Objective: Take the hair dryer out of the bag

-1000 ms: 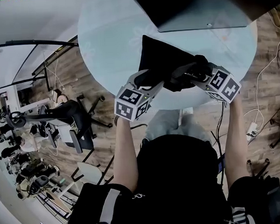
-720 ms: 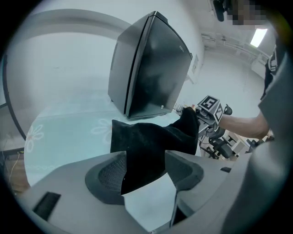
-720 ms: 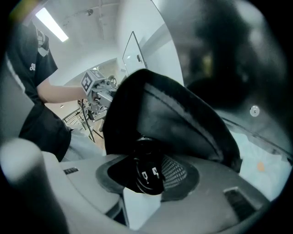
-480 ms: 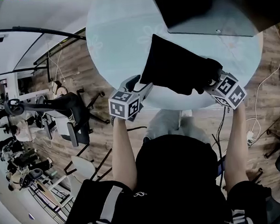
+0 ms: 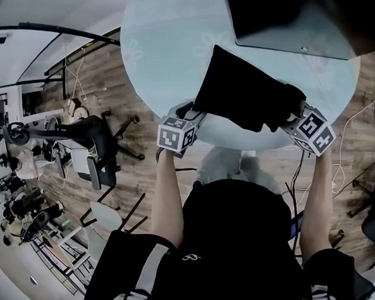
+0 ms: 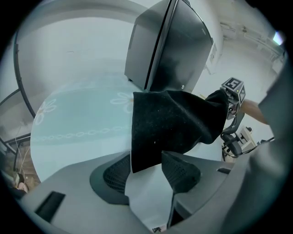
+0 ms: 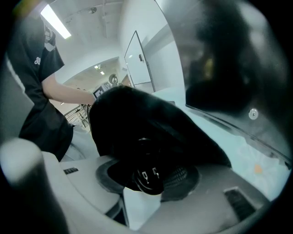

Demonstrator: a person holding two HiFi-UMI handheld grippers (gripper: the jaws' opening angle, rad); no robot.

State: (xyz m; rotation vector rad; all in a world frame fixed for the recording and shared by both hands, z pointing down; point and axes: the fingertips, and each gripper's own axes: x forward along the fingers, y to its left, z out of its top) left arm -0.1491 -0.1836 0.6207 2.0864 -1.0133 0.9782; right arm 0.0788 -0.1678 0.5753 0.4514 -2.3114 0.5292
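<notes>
With right tongs (image 7: 149, 183) clamped on dryer (image 7: 145, 172) at 4 o'clock, pinch bag (image 6: 174, 123) corner with half-open left tongs (image 6: 147, 172) at 8 o'clock, then pull apart slowly.

Most of the hair dryer (image 7: 145, 176) is hidden inside the black bag (image 5: 244, 98). Only its dark round end pokes out at 6 o'clock in the right gripper view, with 2 tiny white marks too small to read. In the head view the bag covers the tips of the right gripper (image 5: 290, 113), and the top edge cuts off the dark box (image 5: 274, 8) at 1 o'clock.
</notes>
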